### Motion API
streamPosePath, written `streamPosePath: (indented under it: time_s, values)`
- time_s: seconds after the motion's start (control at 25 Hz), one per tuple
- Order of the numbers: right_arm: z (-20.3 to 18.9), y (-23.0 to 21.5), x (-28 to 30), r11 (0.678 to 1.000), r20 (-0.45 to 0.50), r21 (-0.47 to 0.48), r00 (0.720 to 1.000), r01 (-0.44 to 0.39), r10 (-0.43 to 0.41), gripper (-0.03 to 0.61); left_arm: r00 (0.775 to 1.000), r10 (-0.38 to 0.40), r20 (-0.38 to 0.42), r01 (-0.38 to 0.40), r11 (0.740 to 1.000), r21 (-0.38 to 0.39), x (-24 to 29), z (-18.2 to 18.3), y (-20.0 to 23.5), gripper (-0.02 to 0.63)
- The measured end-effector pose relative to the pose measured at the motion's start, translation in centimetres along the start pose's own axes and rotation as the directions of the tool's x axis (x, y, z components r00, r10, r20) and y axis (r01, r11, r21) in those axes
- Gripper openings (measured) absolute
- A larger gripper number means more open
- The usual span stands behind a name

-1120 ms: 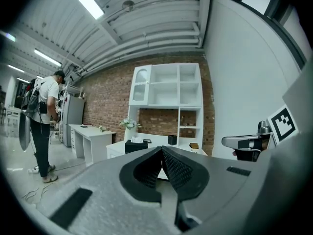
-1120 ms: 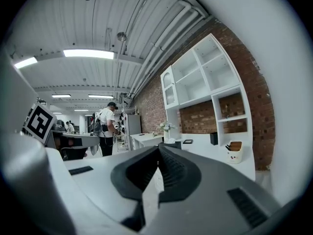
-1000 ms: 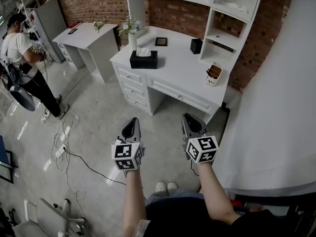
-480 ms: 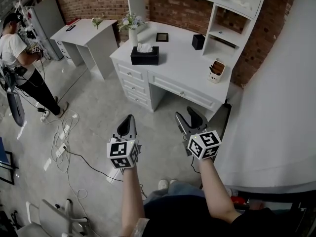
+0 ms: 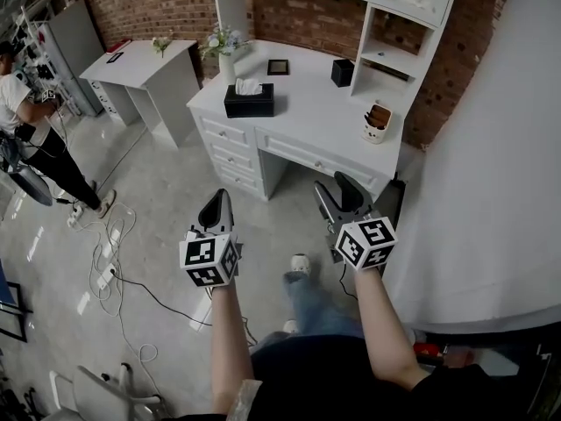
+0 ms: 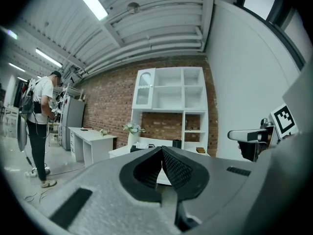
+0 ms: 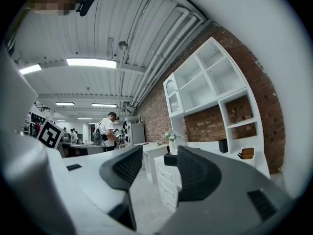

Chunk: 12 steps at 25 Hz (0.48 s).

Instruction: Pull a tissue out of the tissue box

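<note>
Ahead, desktop tissue box [image 5: 249, 102]; left gripper [image 5: 221, 198] jaws together, right gripper [image 5: 336, 187] newly wide, empty.

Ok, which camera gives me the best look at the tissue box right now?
Head view: the tissue box sits unobstructed on the desk, with its tissue sticking up. The right gripper view shows it small and distant, side on; the left gripper view shows only a dark sliver, mostly blocked.

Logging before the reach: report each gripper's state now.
Grey-and-black left gripper: shut, holding nothing.
Grey-and-black right gripper: open, jaws have just been opening, nothing between them.
</note>
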State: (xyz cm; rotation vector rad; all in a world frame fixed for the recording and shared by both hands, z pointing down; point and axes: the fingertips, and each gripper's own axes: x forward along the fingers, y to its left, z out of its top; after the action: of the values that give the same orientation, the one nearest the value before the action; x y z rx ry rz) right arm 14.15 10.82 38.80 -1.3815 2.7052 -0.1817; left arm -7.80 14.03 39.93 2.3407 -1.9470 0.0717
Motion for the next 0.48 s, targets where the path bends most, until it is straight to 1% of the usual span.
streamPosePath:
  time_s: [0.16,0.28,0.48]
  values:
    - [0.7,-0.8,1.2,1.0,0.026,0.001,1.0,0.006,-0.006,0.201,1.0,-0.007,0.019,0.007,1.0,0.02,1.3,0.9,0.4,0.009]
    - [1.2,-1.2,2.7,1.0,0.042,-0.004,0.999,-0.004,0.004,0.201,0.999,0.003,0.034,-0.004,0.999,0.032,2.4,1.7,1.3,0.009]
    - [1.5,-2.2,6.3,1.0,0.057,-0.004,0.998,-0.023,0.023,0.201,0.999,0.033,0.036,-0.034,0.999,0.034,4.8,1.8,3.6,0.009]
